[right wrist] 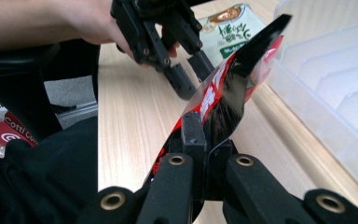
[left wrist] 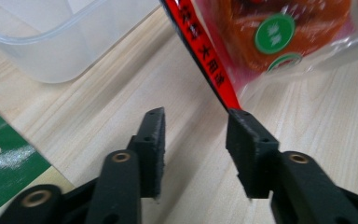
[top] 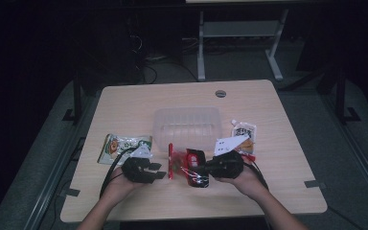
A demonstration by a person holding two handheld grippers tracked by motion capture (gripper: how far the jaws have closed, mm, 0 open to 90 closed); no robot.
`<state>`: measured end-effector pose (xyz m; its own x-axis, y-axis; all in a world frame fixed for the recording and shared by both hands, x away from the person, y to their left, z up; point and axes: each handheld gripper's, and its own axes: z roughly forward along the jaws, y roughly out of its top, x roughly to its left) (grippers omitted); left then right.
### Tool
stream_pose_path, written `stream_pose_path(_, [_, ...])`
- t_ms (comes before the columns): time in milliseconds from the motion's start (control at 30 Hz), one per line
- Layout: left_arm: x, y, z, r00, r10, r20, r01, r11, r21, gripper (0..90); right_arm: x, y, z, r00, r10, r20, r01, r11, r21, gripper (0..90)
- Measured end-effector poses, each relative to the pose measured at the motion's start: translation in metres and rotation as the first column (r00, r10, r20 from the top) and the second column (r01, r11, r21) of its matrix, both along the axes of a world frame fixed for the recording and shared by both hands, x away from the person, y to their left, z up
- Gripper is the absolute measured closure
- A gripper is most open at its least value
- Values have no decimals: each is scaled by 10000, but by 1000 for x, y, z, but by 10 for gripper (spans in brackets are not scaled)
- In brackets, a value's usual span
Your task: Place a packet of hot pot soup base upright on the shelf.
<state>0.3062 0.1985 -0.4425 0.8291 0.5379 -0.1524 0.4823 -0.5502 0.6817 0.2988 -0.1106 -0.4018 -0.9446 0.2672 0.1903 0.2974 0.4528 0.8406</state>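
In the high view, a red and clear plastic snack packet (top: 188, 165) is seen just above the light wooden table (top: 278, 191), in front of a clear, empty plastic tub (top: 187, 125). The right tongs (top: 202, 168) are clamped on the packet's right end. The left tongs (top: 159, 171) are held just left of the packet, with their jaws parted. A green and white food packet (top: 120, 147) lies left of the tub, and a white spouted pouch with orange print (top: 244, 133) lies to its right; their print is too small to be read there.

In the left gripper view, the left tongs (left wrist: 195, 125) are seen about half open, with bare table between the jaws. The right jaw's tip is touched by the packet's red edge strip (left wrist: 204, 60), which carries yellow Chinese characters. Green round labels with white characters are seen on the packet's clear face.

In the right gripper view, the right tongs (right wrist: 204, 135) are closed tight on the red packet (right wrist: 233, 79), which rises tilted from the jaws. The left tongs (right wrist: 191, 70) are seen beyond it, apart from the packet. "Cotti" is read on a red and white bag (right wrist: 2, 130) at the left edge.
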Motion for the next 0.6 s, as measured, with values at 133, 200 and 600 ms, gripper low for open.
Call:
stream_pose_path(133, [0,-1,-1,9998,-182,69,181,9995,241,466,5,-4,10,9995,-139,273,136,9998,109,900])
stream_pose_path(200, [-1,-3,-2,10000,-72,16,72,10000,48,446,7,-5,12,9992,-213,338,209,9997,135,900])
stream_pose_path(600, [-2,-6,-3,9999,-130,68,130,9999,63,355,36,-15,34,9948,-768,673,755,9969,216,900])
